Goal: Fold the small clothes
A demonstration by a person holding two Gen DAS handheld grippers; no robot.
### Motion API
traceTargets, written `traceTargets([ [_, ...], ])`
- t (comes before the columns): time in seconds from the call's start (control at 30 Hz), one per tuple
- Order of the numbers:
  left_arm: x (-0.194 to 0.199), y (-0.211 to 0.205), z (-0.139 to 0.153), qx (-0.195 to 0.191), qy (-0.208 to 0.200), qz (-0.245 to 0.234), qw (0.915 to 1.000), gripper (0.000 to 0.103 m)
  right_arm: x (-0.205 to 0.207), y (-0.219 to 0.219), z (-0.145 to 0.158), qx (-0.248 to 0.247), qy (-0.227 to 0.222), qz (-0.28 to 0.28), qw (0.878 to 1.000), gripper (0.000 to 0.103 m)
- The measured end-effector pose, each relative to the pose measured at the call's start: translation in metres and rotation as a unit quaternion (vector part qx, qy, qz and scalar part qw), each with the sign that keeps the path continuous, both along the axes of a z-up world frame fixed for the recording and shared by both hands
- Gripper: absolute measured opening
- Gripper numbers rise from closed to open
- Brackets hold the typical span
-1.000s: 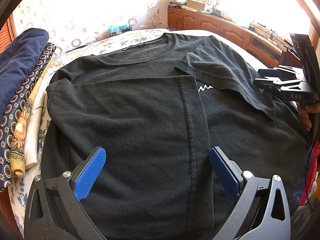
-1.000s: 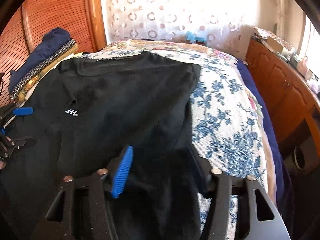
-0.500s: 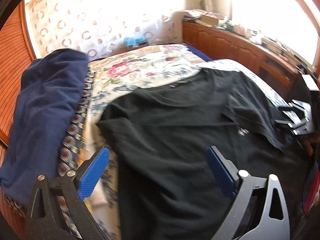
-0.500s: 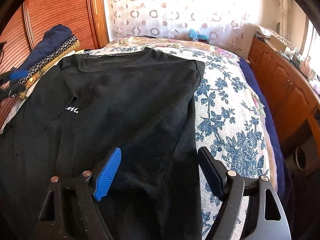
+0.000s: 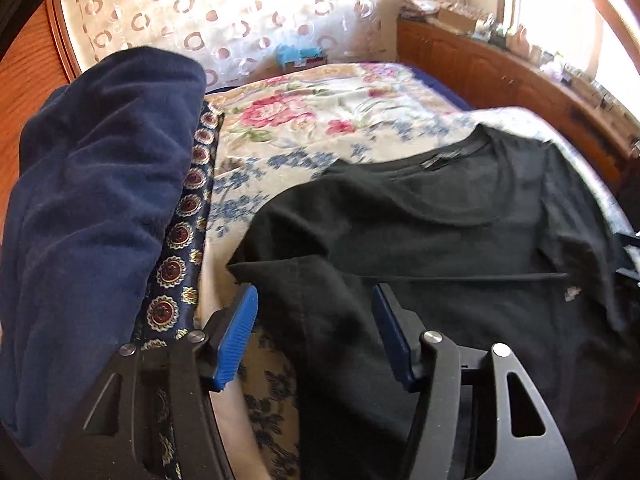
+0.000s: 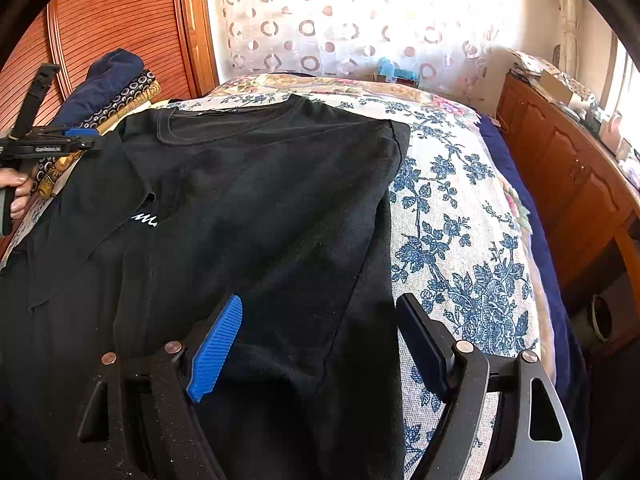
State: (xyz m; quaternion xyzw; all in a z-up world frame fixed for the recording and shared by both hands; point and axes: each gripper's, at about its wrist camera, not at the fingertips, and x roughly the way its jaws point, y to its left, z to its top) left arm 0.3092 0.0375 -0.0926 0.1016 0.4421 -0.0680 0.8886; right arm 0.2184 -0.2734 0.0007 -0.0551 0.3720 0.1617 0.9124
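Half-folded, the black T-shirt (image 6: 256, 208) is lying on the bed (image 6: 460, 240); left hand-held gripper (image 5: 314, 332) is closing around its 9 o'clock edge, right hand-held gripper (image 6: 320, 340) is hovering wide, empty.

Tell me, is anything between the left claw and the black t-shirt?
Nothing visible. The left claw is closing right over the folded left edge of the black t-shirt. The stack of folded fabrics lies off to its left side, clear of that path.
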Motion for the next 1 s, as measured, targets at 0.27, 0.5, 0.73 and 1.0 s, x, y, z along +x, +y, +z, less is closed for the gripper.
traceTargets([
  [0.27, 0.002, -0.002, -0.009, 0.03, -0.006, 0.006, 0.9995, 0.061, 0.0, 0.001, 0.0, -0.002, -0.001, 0.002, 1.0, 0.081],
  [0.5, 0.003, 0.009, -0.005, 0.013, -0.002, 0.005, 0.9999, 0.036, 0.003, -0.005, 0.011, 0.011, 0.0, 0.013, 1.0, 0.081],
  [0.73, 0.001, 0.006, -0.002, 0.007, -0.003, -0.005, 1.0, 0.012, 0.038, -0.016, 0.042, -0.005, -0.037, 0.012, 0.999, 0.081],
  [1.0, -0.008, 0.007, 0.012, -0.025, -0.028, -0.012, 0.9992, 0.009, 0.122, -0.023, 0.019, 0.016, 0.014, -0.007, 1.0, 0.08],
])
